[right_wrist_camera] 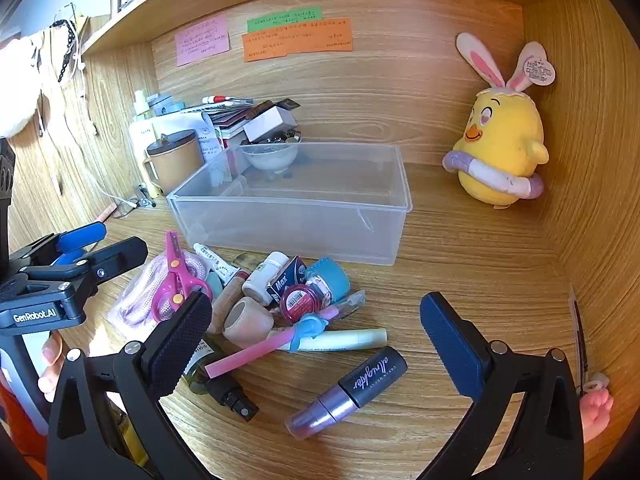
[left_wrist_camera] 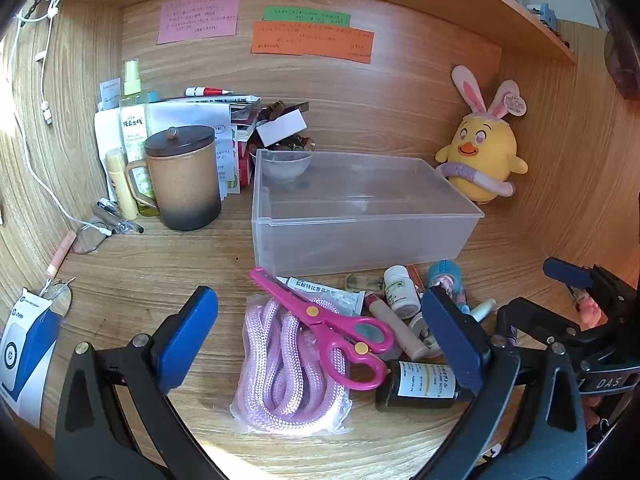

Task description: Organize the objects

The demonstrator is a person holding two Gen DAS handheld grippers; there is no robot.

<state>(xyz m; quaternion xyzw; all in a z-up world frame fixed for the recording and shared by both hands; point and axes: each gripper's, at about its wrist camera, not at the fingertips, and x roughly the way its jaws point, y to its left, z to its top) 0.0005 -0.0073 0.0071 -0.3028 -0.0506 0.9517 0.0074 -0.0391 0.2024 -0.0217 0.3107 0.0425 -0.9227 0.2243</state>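
A clear plastic bin point(left_wrist_camera: 360, 236) point(right_wrist_camera: 288, 224) stands on the wooden desk with a pile of small things in front of it. Pink scissors point(left_wrist_camera: 332, 332) point(right_wrist_camera: 176, 280) lie on a bagged pink rope point(left_wrist_camera: 288, 376) point(right_wrist_camera: 140, 296). A dark bottle point(left_wrist_camera: 420, 386), a white pill bottle point(left_wrist_camera: 400, 292) point(right_wrist_camera: 264, 276), a pink pen point(right_wrist_camera: 256, 350), a pale tube point(right_wrist_camera: 348, 340) and a purple-black tube point(right_wrist_camera: 352, 388) lie nearby. My left gripper point(left_wrist_camera: 320, 344) is open, hovering above the scissors and rope. My right gripper point(right_wrist_camera: 316, 348) is open above the pens.
A brown lidded mug point(left_wrist_camera: 184, 180) and bottles and papers point(left_wrist_camera: 132, 128) stand at the back left. A yellow plush chick point(left_wrist_camera: 484, 152) point(right_wrist_camera: 500, 148) sits at the back right. Glasses point(left_wrist_camera: 88, 236) and a white cable point(left_wrist_camera: 40, 160) lie left. A blue-white box point(left_wrist_camera: 24, 356) sits at the near left.
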